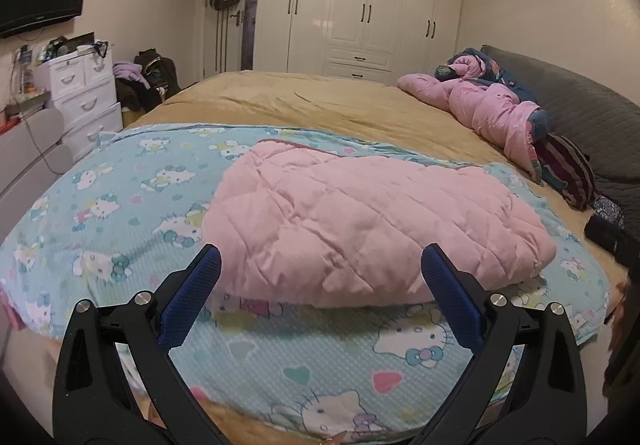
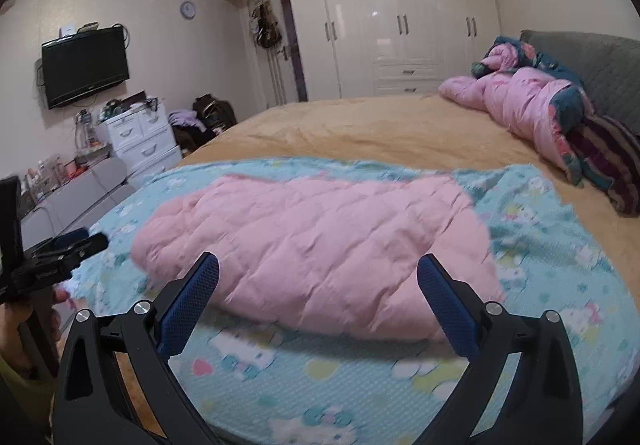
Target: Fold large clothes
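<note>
The bed [image 1: 320, 101] carries a tan cover; a light-blue cartoon-print sheet [image 1: 120, 197] lies flat on its near end; a bunched pink comforter [image 1: 480, 101] lies near the grey headboard [image 1: 580, 101], beside a striped cushion [image 1: 568, 169].

Warm dim light, fisheye-warped, slight blur

White wardrobe [image 1: 360, 9] behind tan bed [image 1: 320, 101]

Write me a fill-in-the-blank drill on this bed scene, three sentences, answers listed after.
1. The quilted garment on the bed is ____ in colour.
2. It lies on a cartoon-cat sheet whose background is ____.
3. Both the left tongs and the right tongs are ____.

Answers: pink; blue; open
</note>
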`<action>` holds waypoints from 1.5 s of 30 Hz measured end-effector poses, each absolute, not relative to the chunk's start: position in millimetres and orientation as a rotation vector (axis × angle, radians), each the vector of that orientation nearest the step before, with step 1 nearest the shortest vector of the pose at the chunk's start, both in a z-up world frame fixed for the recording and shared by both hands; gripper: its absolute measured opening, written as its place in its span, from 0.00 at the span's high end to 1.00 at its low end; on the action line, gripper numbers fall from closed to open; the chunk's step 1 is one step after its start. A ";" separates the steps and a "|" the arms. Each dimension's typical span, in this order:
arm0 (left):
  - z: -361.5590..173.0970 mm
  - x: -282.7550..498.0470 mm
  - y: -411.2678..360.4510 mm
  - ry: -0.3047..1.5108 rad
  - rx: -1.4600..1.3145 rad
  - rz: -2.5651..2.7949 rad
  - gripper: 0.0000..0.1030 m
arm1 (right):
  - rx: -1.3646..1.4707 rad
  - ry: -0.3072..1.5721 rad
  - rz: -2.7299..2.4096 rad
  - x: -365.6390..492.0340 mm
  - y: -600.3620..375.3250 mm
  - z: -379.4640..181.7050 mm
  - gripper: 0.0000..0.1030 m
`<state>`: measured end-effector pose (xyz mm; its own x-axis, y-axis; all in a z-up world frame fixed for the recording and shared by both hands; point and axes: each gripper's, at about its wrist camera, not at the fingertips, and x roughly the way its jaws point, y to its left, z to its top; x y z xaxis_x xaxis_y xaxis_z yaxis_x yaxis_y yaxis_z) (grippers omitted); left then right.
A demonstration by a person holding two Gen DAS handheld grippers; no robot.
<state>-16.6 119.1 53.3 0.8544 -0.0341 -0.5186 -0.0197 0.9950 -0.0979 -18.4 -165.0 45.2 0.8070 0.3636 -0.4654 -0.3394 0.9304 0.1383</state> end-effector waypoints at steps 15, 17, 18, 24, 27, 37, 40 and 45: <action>24.1 -48.8 98.5 0.581 -0.089 0.064 0.09 | 0.060 0.554 0.396 -39.1 -138.1 -1.2 0.04; 25.1 -50.2 98.7 0.576 -0.101 0.061 0.09 | 0.052 0.555 0.402 -39.2 -136.9 -1.8 0.04; 25.3 -50.4 98.3 0.575 -0.103 0.058 0.09 | 0.050 0.555 0.404 -38.9 -137.0 -1.9 0.04; 25.1 -51.1 94.2 0.577 -0.088 0.051 0.09 | 0.050 0.568 0.410 -38.7 -136.6 -4.1 0.04; 24.4 -50.4 93.2 0.581 -0.088 0.050 0.09 | 0.051 0.567 0.409 -38.6 -137.0 -4.1 0.04; 21.7 -50.0 93.1 0.589 -0.084 0.056 0.09 | 0.053 0.570 0.409 -39.9 -137.9 -4.4 0.04; 21.8 -51.3 94.1 0.588 -0.086 0.061 0.09 | 0.052 0.570 0.410 -40.1 -138.2 -4.3 0.04; 22.6 -51.8 94.8 0.587 -0.086 0.065 0.09 | 0.050 0.572 0.412 -41.0 -137.8 -4.1 0.04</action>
<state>-51.8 94.8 22.6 0.8308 0.0370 -0.5553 -0.0860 0.9943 -0.0625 -41.0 -137.8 -4.1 0.7618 0.3926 -0.5153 -0.3652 0.9173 0.1590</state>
